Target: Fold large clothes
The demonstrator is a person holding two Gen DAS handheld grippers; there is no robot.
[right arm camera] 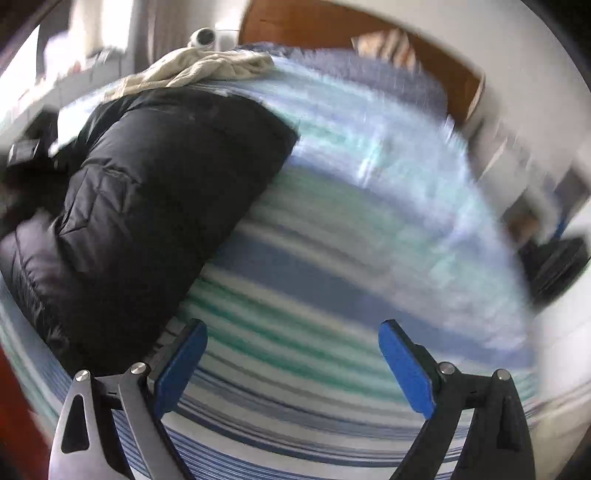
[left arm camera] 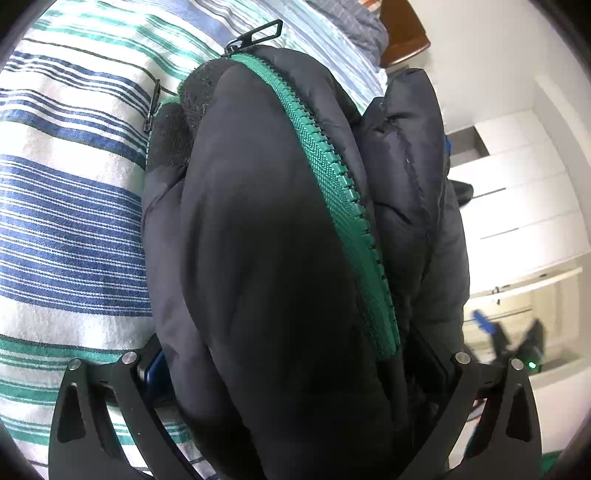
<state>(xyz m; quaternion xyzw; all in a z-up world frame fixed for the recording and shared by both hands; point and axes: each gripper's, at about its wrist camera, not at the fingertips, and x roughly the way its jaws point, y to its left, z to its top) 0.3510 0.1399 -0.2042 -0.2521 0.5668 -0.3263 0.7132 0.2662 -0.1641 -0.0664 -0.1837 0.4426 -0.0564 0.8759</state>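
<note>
A black puffer jacket point(left arm camera: 266, 240) with a green zipper point(left arm camera: 328, 173) fills the left wrist view. My left gripper point(left arm camera: 295, 373) is closed on a thick bunch of it and holds it above the striped bed; the fingertips are buried in the fabric. In the right wrist view the same jacket point(right arm camera: 147, 192) lies bunched on the bed at the left. My right gripper point(right arm camera: 291, 365) is open and empty, its blue pads point(right arm camera: 404, 369) wide apart over the striped cover, just right of the jacket's edge. That view is motion-blurred.
The bed has a blue, green and white striped cover point(right arm camera: 314, 266). A cream garment point(right arm camera: 207, 68) lies at the bed's far side by a wooden headboard point(right arm camera: 332, 29). White wardrobe doors point(left arm camera: 524, 206) stand to the right in the left wrist view.
</note>
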